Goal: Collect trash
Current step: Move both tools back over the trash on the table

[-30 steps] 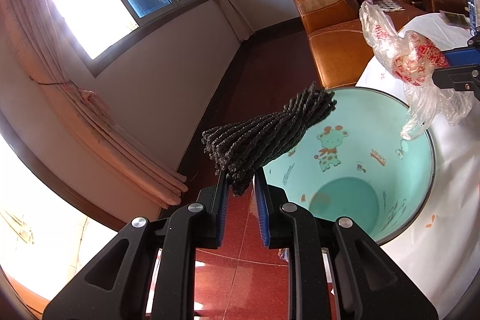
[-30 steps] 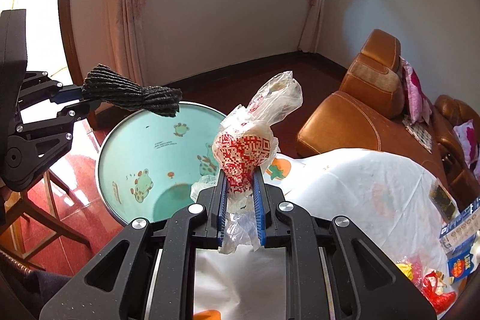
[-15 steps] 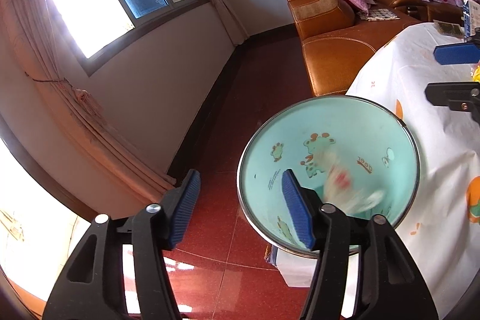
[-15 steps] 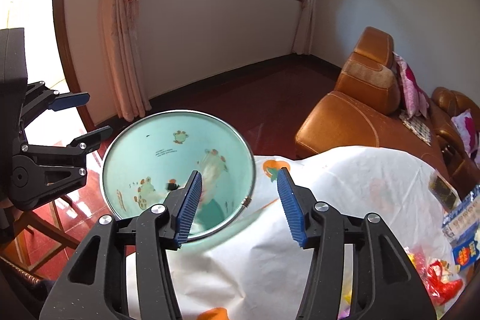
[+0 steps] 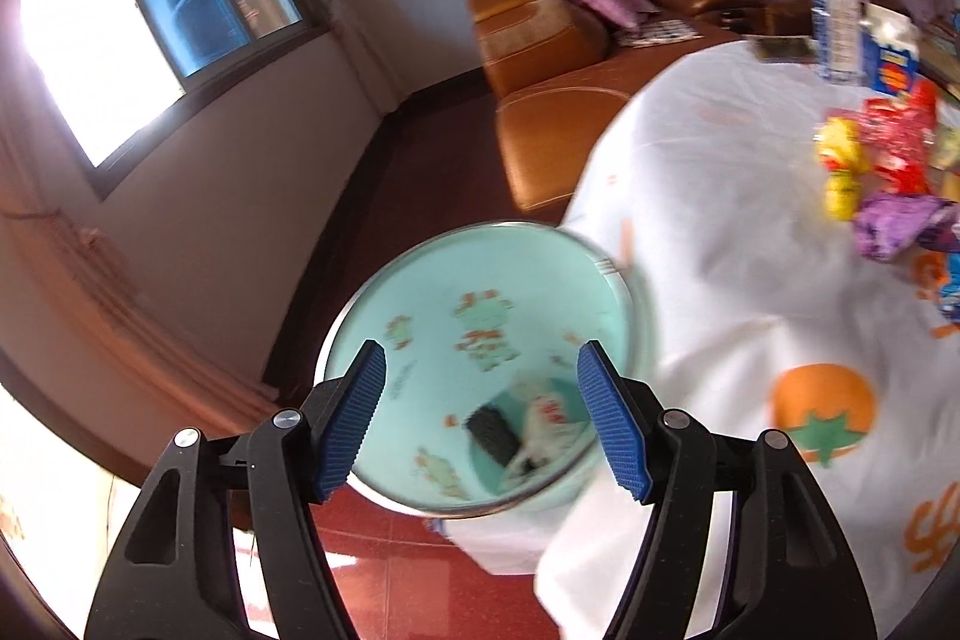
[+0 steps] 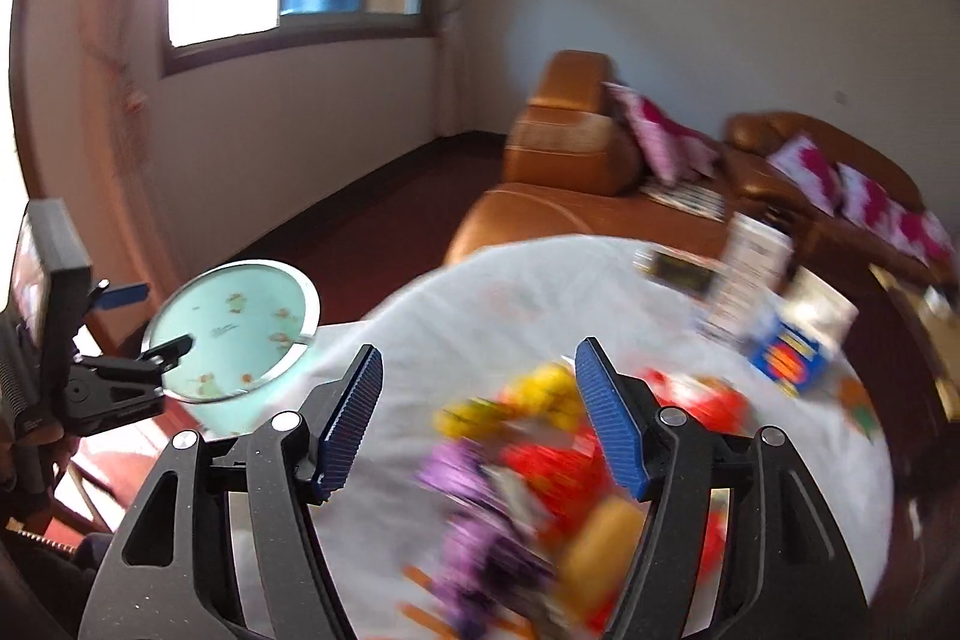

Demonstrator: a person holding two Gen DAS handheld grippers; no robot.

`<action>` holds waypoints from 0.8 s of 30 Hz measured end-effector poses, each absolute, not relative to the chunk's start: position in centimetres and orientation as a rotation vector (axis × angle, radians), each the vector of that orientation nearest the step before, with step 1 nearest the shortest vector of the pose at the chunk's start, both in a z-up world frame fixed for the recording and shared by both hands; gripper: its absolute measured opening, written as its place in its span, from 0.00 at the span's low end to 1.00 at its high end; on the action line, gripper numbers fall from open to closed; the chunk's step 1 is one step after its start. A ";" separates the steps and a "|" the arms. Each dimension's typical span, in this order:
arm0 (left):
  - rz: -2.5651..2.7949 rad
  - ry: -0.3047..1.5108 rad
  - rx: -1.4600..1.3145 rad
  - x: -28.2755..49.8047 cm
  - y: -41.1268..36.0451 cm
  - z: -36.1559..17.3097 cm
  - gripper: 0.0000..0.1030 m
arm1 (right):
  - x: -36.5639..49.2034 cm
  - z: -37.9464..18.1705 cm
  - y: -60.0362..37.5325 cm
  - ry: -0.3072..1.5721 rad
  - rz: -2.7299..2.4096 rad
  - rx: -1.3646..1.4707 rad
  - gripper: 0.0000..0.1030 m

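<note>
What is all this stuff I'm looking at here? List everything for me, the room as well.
Bin: one, mint green with cartoon animals, on the floor beside the table.
Dark bundle: one, black, at the bottom of the bin.
Plastic bag: one, clear with red print, in the bin beside the bundle.
Wrappers: a blurred heap, red, yellow and purple, on the table.
Cartons: at least two, white and blue, at the table's far side.
Tablecloth: one, white with orange prints, over the table.
Sofas: brown leather, pink cushions, along the walls.
Window: one, dark frame, curtain beside it.
Left gripper: black, blue pads; jaws opening, empty, above the bin.
Right gripper: same; jaws opening, empty, above the wrappers.
</note>
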State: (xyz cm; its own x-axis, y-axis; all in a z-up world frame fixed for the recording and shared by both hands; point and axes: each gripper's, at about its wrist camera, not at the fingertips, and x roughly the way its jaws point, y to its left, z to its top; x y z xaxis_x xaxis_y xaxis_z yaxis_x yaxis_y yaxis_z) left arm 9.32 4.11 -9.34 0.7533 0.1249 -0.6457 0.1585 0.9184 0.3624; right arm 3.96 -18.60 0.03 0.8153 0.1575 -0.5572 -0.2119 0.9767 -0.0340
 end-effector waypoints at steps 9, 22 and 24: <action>-0.184 0.670 0.468 7.3 -4.8 -9.1 0.65 | -2.2 -5.3 -31.7 0.655 -0.101 0.076 0.65; -0.305 0.681 0.570 8.0 -12.6 -13.5 0.65 | -4.1 -9.3 -34.8 0.674 -0.151 0.131 0.68; -0.314 0.688 0.575 8.3 -13.2 -13.9 0.65 | -4.2 -9.6 -35.2 0.676 -0.155 0.137 0.69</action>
State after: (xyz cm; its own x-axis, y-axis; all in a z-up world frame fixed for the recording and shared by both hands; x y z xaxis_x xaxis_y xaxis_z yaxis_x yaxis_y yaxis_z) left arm 8.30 -13.15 -13.95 0.7352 -0.0857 -0.6725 0.4521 0.8012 0.3921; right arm -4.22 -35.15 -9.61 0.7691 -0.0980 -0.6315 0.1868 0.9795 0.0755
